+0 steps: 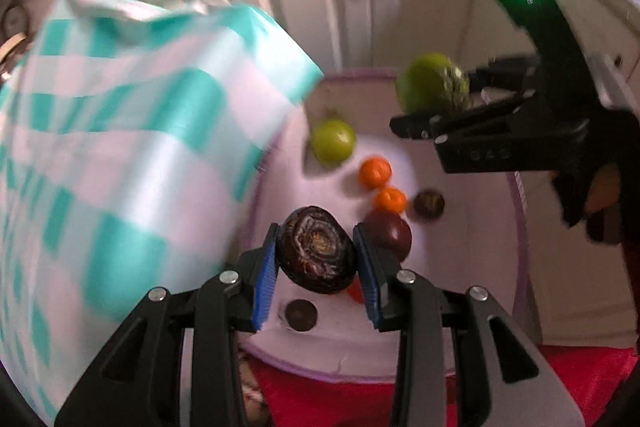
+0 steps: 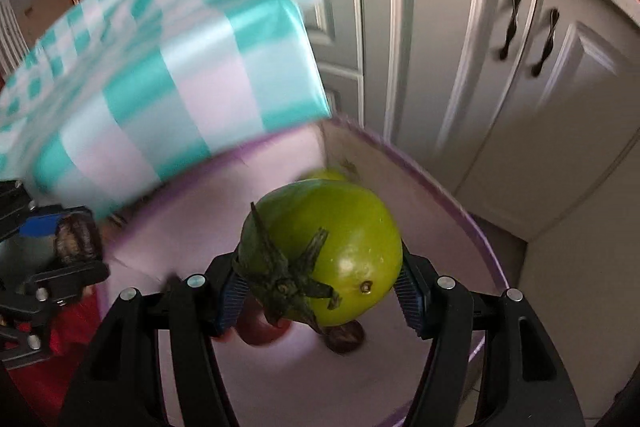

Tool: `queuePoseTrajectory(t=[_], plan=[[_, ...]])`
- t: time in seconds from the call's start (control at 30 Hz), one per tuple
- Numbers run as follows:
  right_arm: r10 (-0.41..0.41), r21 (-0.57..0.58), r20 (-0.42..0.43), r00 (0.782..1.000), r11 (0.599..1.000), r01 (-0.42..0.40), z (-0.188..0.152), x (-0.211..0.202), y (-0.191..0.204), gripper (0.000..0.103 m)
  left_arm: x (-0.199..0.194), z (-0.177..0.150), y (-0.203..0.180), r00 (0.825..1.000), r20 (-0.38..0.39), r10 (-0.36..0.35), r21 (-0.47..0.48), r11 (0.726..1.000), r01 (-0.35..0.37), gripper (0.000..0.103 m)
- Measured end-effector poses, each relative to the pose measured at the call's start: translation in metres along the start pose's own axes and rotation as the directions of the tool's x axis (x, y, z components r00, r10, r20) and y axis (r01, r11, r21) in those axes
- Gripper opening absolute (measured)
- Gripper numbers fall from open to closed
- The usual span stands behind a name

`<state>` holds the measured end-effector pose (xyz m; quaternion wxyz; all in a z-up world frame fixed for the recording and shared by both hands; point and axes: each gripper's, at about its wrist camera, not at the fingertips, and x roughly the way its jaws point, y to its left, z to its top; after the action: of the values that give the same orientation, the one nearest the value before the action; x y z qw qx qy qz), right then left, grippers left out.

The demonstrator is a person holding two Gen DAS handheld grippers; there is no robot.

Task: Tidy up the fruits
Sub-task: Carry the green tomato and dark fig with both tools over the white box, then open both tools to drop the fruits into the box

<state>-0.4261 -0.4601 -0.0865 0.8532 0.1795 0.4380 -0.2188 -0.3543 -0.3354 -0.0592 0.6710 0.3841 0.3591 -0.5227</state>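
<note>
Left gripper (image 1: 316, 259) pinches a dark fruit (image 1: 318, 255); right gripper (image 2: 320, 291) clamps a green fruit (image 2: 328, 247) (smooth-skinned); either could slip into the tray (image 2: 460, 211) below.

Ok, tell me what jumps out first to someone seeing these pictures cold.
The green tomato with its dried stem, clamped in the right claw above the white tub. Next, the dark wrinkled fruit gripped in the left claw. A teal checkered bag fills the left side, and loose fruit lies in the tub.
</note>
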Motion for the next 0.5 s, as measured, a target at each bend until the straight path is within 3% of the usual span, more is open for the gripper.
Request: queuePoseTrajectory(t=[0.1, 0.2, 0.5], plan=[[-0.018, -0.047, -0.101, 0.995, 0.999, 0.013, -0.015, 0.023, -0.005, 0.062, 0.040, 0.004, -0.001, 0.996, -0.095, -0.001, 0.012, 1.000, 0.002, 0.037], [-0.108, -0.141, -0.186, 0.977, 0.987, 0.082, -0.023, 0.046, -0.007, 0.062, 0.078, 0.011, -0.005, 0.987, -0.156, 0.031, 0.036, 0.999, -0.026, 0.037], [-0.193, -0.219, -0.342, 0.920, 0.968, 0.122, -0.040, 0.091, -0.021, 0.062, 0.142, 0.015, -0.013, 0.965, -0.261, 0.032, 0.108, 0.994, -0.004, 0.037]])
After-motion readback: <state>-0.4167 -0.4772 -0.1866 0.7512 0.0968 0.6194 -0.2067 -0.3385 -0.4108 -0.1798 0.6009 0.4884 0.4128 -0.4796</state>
